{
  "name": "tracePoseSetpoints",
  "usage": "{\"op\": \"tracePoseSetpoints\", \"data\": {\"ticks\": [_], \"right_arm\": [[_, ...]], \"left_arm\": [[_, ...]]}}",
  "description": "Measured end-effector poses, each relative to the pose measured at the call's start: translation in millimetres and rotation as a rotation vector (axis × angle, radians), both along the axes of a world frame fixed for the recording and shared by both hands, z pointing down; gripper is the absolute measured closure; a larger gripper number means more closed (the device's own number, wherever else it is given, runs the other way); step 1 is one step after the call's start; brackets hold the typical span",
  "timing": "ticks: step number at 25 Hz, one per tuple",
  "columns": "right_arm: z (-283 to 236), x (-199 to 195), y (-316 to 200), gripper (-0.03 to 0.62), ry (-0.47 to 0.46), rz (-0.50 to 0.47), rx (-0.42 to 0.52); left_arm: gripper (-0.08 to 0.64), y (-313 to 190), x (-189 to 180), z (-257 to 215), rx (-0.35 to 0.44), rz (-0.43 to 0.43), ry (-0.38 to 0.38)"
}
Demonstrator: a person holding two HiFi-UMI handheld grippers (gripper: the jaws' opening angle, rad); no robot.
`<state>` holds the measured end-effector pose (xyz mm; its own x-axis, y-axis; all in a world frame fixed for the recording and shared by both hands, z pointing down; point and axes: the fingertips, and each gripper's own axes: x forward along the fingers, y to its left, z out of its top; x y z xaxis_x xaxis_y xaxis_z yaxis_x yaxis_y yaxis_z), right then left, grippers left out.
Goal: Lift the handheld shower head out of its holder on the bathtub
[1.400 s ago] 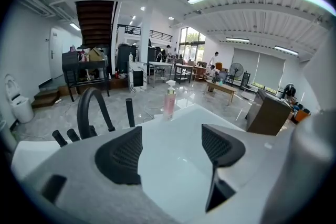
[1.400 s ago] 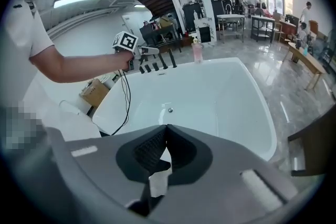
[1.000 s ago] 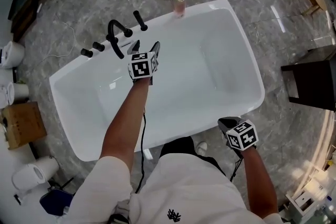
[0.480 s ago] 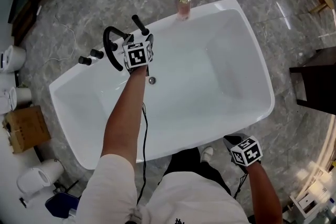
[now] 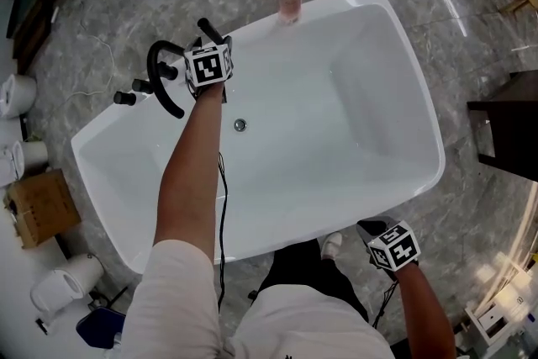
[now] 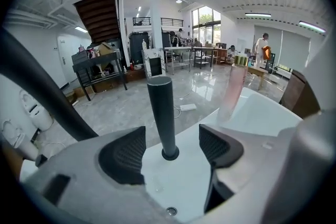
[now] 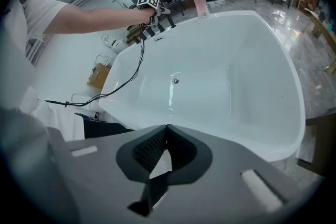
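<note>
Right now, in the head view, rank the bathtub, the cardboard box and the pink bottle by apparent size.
1. bathtub, by far the largest
2. cardboard box
3. pink bottle, the smallest

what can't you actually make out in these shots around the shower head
- Left gripper view: the jaws of the left gripper have just been closing beside the shower head, not touching; the holder hides any hose.
- Same view: pink bottle blurred, label unreadable.
- Head view: the marker cube hides those jaws and the holder.
- Right gripper view: tap fittings too small to tell apart.
</note>
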<state>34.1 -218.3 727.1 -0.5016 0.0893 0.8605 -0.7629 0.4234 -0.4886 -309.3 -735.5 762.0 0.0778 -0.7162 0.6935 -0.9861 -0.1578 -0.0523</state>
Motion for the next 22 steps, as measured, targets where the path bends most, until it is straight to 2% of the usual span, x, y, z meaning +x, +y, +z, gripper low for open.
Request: {"op": "tracePoseSetpoints", "data": {"ticks": [8,12,14,16,20,22], "right_arm": [[13.3,-2.3,5.4,0.578,-0.018,0.024,-0.019],[17.6,-1.5,7.1,0.578,-0.020,0.025,-0.031],[17.9,-3.1,3.9,0.578,-0.024,0.029,-0.027],[17.7,-4.3,-0.6,0.578,-0.029,0.032,-0.017],[16.8,-4.4,-7.1,0.578,-0.035,0.039,-0.002],[12.9,-4.0,-8.1,0.578,-0.061,0.074,-0.004]], "left_arm": [[0.289,-22.9,-4.2,9.7,-0.005,0.014,-0.063],[0.298,-26.8,-5.0,13.3,-0.011,0.001,-0.066],[0.338,-29.1,-7.5,14.6,-0.014,-0.012,-0.071],[0.413,-31.2,-9.3,15.4,-0.019,-0.026,-0.067],[0.417,-29.7,-6.9,14.6,-0.027,-0.019,-0.061],[0.419,-23.2,-4.2,13.6,-0.023,-0.016,-0.062]]}}
